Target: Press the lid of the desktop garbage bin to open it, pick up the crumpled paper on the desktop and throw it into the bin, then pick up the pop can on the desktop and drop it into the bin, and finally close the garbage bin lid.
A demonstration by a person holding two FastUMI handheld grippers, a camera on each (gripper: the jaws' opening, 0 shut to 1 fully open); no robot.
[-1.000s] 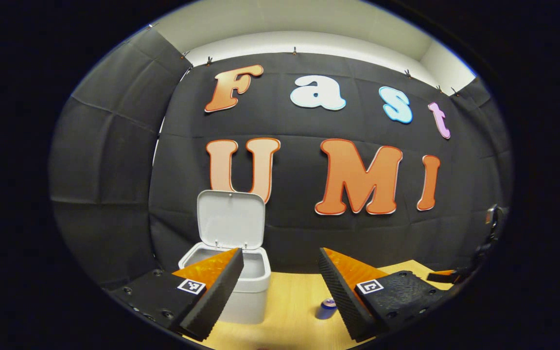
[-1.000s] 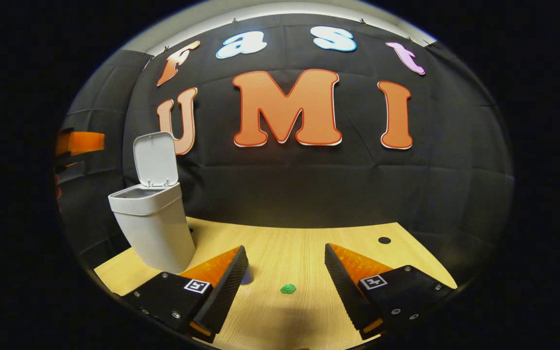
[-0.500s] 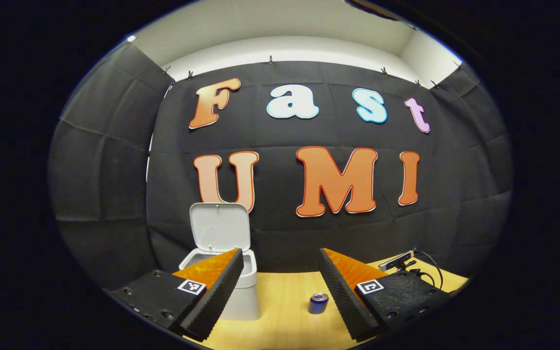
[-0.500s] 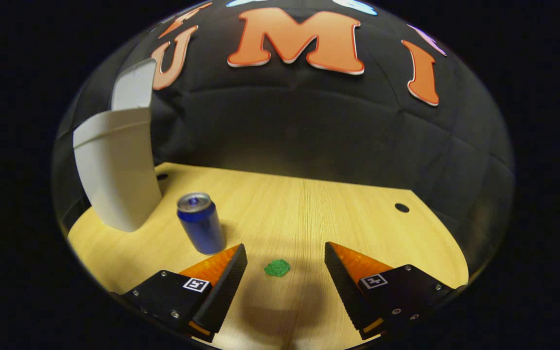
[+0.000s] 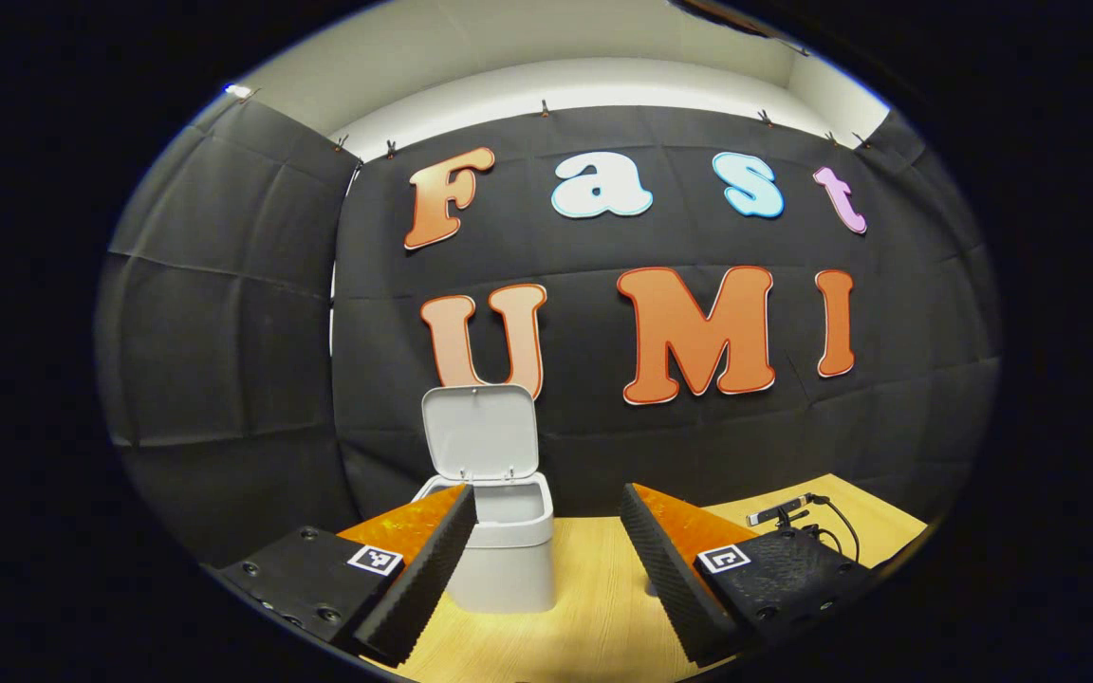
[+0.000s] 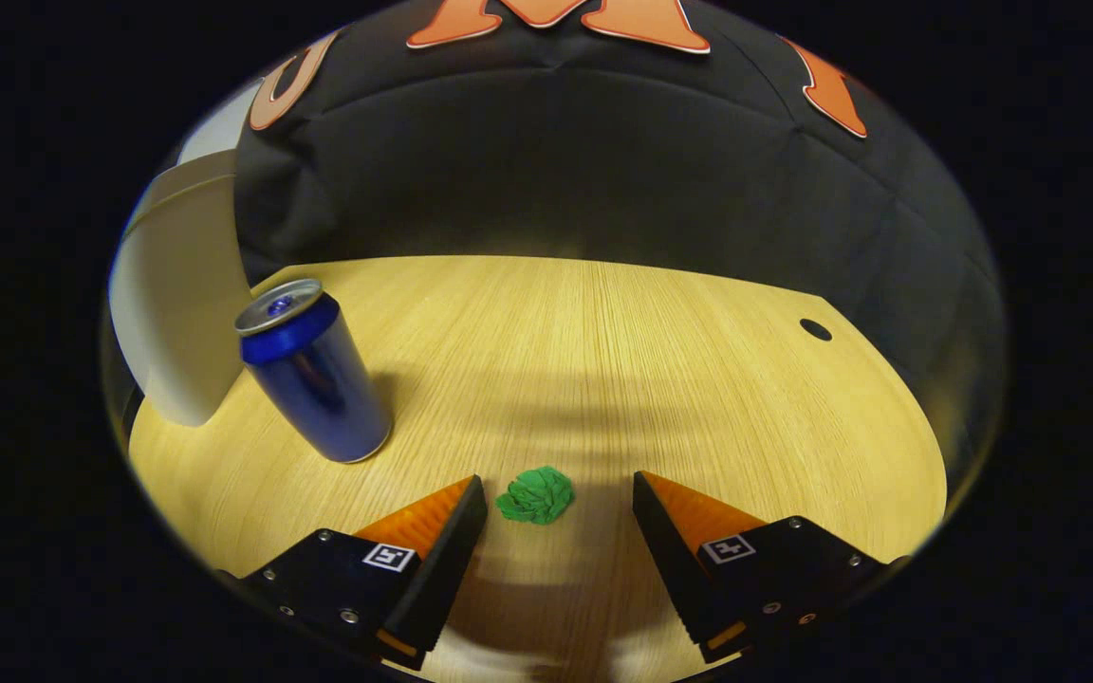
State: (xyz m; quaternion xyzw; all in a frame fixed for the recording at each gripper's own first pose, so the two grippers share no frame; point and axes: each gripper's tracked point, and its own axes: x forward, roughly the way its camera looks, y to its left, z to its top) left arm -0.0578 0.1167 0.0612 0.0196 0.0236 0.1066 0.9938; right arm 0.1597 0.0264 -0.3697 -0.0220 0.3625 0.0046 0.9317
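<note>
The right gripper (image 6: 558, 493) is spread wide and holds nothing; the green paper (image 6: 536, 494) lies on the desk (image 6: 660, 379) between its two fingertips, touching neither as far as the view shows, a little nearer the finger on the view's left. Taking the paper as the landmark: the can (image 6: 314, 375) stands upright well to the left of it and farther back, blue with a silver top. Just behind the can and farther left stands the white bin (image 6: 176, 304), its body curved by the lens. Far to the right of the paper and farther back, a small dark hole (image 6: 815, 330) marks the desk.

The left gripper (image 5: 546, 517) is likewise spread and empty, held above the desk (image 5: 594, 617). Ahead of it, partly behind the tip of the finger on the view's left, stands the bin (image 5: 509, 560) with its lid (image 5: 480, 432) swung upright and the mouth open. To the right, at the desk's far side, lies a small dark device (image 5: 779, 512) with a cable.
</note>
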